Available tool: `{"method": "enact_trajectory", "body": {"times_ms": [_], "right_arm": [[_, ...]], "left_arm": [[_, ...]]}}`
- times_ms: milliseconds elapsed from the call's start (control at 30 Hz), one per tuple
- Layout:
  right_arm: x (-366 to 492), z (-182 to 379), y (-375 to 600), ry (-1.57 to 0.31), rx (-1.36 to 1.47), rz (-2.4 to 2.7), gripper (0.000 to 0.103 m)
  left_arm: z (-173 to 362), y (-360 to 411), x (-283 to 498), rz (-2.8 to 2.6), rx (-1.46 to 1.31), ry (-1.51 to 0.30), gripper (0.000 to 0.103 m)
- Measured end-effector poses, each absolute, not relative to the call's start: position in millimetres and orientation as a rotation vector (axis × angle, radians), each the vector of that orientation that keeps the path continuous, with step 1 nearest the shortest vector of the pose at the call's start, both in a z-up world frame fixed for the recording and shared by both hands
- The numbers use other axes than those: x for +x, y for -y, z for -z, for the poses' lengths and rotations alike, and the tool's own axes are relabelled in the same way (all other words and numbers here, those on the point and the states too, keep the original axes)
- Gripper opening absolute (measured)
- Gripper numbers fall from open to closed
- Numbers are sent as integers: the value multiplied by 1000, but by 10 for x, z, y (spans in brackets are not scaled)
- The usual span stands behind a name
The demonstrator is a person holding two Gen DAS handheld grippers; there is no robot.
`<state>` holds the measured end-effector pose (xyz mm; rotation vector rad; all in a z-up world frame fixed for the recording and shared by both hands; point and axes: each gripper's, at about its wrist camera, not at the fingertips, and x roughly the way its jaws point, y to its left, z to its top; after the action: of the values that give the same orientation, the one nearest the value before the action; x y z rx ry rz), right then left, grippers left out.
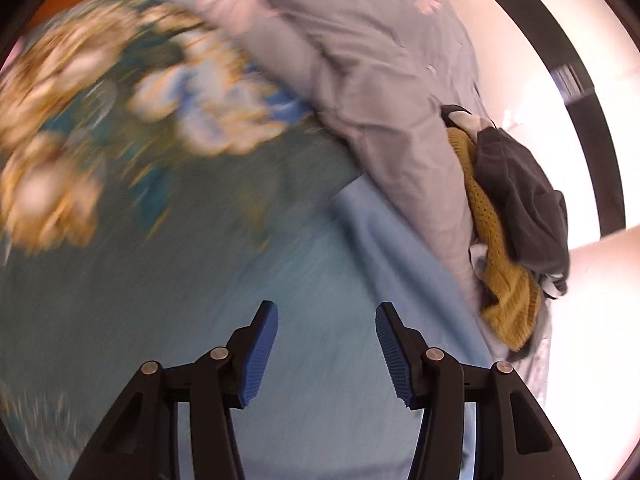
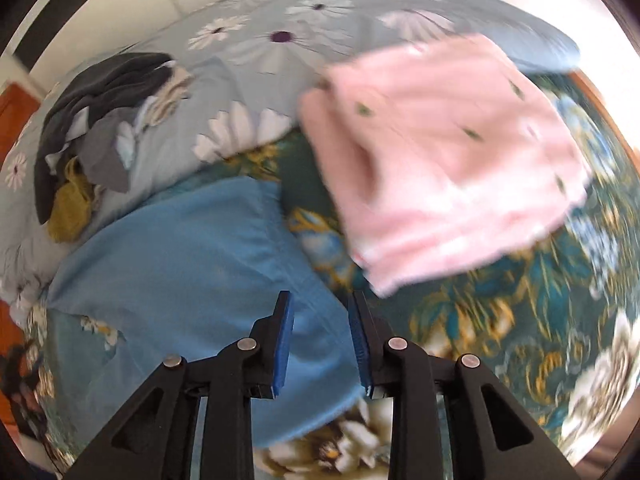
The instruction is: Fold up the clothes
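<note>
A light blue garment [image 2: 192, 256] lies spread on the dark green floral bedsheet [image 2: 520, 320]. My right gripper [image 2: 320, 340] is open with its blue pads over the garment's right edge, holding nothing. A folded pink garment [image 2: 448, 168] lies on the sheet to the upper right. In the left wrist view the blue garment [image 1: 404, 264] lies below my left gripper [image 1: 326, 352], which is open and empty above the cloth. The left view is blurred by motion.
A grey-blue daisy-print quilt [image 2: 260, 64] is bunched at the back, also in the left wrist view [image 1: 360, 60]. A pile of dark grey and mustard clothes [image 1: 516, 216] lies on it, also in the right wrist view [image 2: 92, 128]. Bright white wall [image 1: 532, 60] beyond.
</note>
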<state>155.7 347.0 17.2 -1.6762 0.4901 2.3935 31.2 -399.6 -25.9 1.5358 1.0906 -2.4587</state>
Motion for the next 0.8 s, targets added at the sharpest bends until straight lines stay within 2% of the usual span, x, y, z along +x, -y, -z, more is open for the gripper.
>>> {"method": "enact_trajectory", "body": {"times_ms": [33,100,167,300,467,600,800], "right_arm": [[1431,-190,-3377,-468,-1705,-2429,30],[1120,-105,-3192,-431,-1783,-2466,37],[799,7,-2976,-369,-1857,-2522,39],[242,195,-2486,-113,-2009,-2642,40],[-225,383,-2154,126,-2111,-2712,49],[-295,491,-2027,186,-2181,-2703,49],[-376,649,-1843,272,-2286,-2680,46]], "left_arm": [[260,3968,141,2473,1540,-1060,56],[294,3924,-189,2480,1558,-989,60],[339,3882,-459,2487,1585,-925,60],[473,3772,-909,2524,1680,-787,60],[682,3699,-1189,2584,1811,-621,63],[739,3787,-1262,2618,1854,-674,67],[691,3803,-1219,2703,1918,-708,65]]}}
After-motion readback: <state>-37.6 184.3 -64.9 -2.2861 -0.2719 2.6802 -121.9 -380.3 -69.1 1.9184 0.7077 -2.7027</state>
